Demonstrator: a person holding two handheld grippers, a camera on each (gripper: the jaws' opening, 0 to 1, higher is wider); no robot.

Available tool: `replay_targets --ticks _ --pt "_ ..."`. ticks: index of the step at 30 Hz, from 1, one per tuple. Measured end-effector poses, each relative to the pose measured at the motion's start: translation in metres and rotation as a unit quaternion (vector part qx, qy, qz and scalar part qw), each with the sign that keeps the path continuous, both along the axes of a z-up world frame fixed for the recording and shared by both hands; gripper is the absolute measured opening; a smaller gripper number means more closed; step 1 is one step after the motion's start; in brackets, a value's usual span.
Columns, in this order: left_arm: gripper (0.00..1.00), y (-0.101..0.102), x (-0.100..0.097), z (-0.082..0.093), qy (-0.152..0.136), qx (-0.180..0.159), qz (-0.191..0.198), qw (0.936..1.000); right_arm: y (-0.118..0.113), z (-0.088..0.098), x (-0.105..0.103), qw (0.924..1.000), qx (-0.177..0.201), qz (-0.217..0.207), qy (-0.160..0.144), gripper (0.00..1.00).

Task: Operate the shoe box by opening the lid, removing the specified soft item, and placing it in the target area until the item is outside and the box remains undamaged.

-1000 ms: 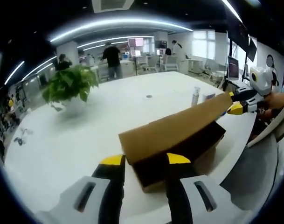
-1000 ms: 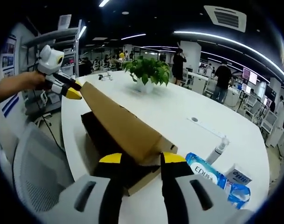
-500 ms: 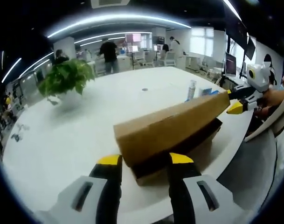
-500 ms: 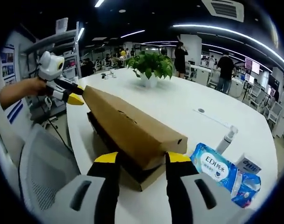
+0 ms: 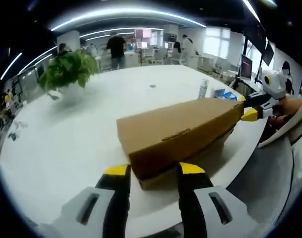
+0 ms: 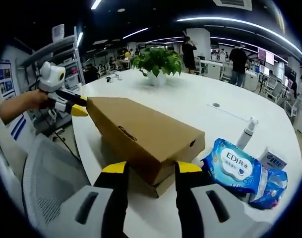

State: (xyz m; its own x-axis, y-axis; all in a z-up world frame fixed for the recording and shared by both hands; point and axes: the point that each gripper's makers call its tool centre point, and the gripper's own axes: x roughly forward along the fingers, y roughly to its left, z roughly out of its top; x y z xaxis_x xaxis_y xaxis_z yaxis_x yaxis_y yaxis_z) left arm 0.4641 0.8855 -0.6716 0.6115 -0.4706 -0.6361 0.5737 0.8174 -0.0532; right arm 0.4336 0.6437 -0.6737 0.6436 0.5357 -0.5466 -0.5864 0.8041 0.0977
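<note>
A brown cardboard shoe box lid [image 5: 180,131] lies low over the box base [image 5: 155,181] at the edge of a white table [image 5: 66,134]. My left gripper [image 5: 154,171] has its jaws apart on either side of the lid's near corner. At the lid's far end is my right gripper [image 5: 247,110], held by a hand. In the right gripper view the lid [image 6: 141,129] runs away from my right gripper [image 6: 151,168], whose jaws also straddle a corner. The left gripper [image 6: 81,105] touches the far end. The box's inside is hidden.
A potted plant [image 5: 69,69] [image 6: 158,62] stands mid-table. A pack of wipes [image 6: 235,166], a spray bottle [image 6: 246,133] and a small blue pack [image 6: 272,161] lie beside the box. A grey chair [image 6: 46,178] is against the table edge. People stand far back.
The lid, tilted up with the dark inside showing a second ago, has come down flat over the base. Both grippers stayed at its ends and lowered with it.
</note>
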Motion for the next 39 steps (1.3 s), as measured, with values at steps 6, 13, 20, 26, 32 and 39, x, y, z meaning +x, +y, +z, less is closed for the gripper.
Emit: replay_targets --ticks 6,13,20,26,32,39 --pt "0.32 0.002 -0.001 -0.008 0.008 0.0 0.004 1.0 0.0 -0.007 -0.001 0.9999 0.001 -0.002 0.01 0.34" --pt "0.31 0.002 -0.003 -0.017 0.017 0.003 0.003 0.9998 -0.001 -0.017 -0.002 0.9998 -0.008 0.0 0.017 0.33" --pt "0.3 0.001 -0.005 -0.028 0.028 0.008 0.001 0.9996 -0.001 -0.027 -0.002 0.9996 -0.017 0.001 0.024 0.33" --pt "0.29 0.002 -0.006 -0.034 0.037 0.014 -0.001 0.9992 0.0 -0.036 -0.003 0.9991 -0.032 0.005 0.026 0.32" --pt "0.29 0.001 -0.005 -0.044 0.048 0.021 -0.002 0.9986 0.0 -0.043 -0.003 0.9988 -0.042 0.006 0.026 0.32" --pt "0.3 0.002 -0.003 -0.05 0.057 0.021 -0.002 0.9982 -0.001 -0.05 -0.002 0.9984 -0.048 0.006 0.028 0.31"
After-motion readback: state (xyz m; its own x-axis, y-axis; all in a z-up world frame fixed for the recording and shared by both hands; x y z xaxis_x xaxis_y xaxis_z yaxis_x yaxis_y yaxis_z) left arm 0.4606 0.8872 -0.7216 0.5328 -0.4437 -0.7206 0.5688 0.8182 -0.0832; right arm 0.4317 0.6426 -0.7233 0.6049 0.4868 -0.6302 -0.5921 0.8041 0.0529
